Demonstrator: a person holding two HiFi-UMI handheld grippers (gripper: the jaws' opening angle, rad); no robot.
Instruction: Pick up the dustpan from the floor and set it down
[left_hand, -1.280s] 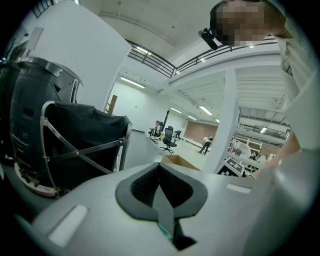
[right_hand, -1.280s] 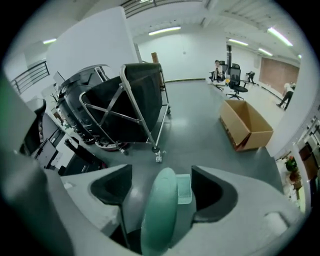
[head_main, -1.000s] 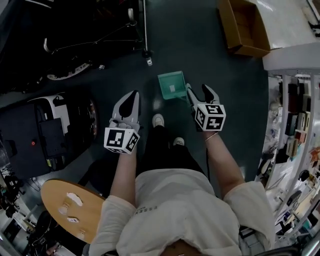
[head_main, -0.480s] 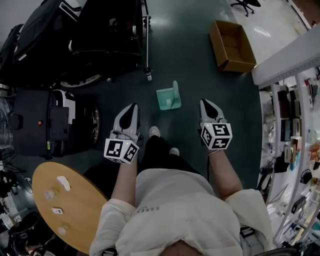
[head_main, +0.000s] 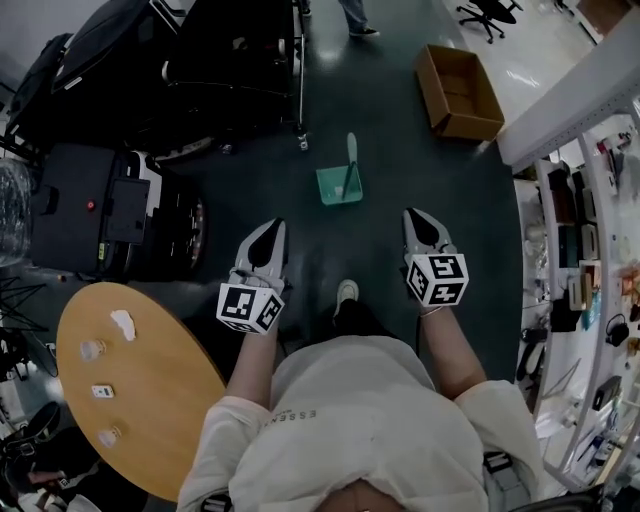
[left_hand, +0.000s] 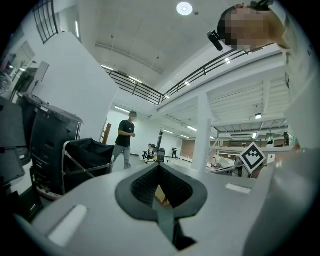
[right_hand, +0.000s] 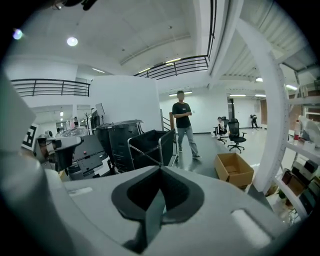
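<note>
At the far left of the head view, a round wooden desk (head_main: 150, 420) carries a few small pale things which have no part in the task.

Next to it comes the left tongs (head_main: 268, 235). They are pressed together, tip against tip, and nothing sits between them; the left gripper view shows only the hall beyond. They are held about level in front of the body, probably because this hand has no work to do now.

Ahead of the person, and between the two tongs in the picture, the green dustpan (head_main: 338, 186) stands alone on the dark floor (head_main: 400, 160), well apart from both tongs. Nothing touches it, so it seems already set down. Its long axis goes along the handle, which runs from the pan toward the top of the picture, away from the person. Whether the handle stands fully upright or leans a little, one cannot tell from above.

Further right, the right tongs (head_main: 420, 222) are also pressed together and empty, pointing a little downward. A cardboard box (head_main: 460, 92) lies open beyond them.
</note>
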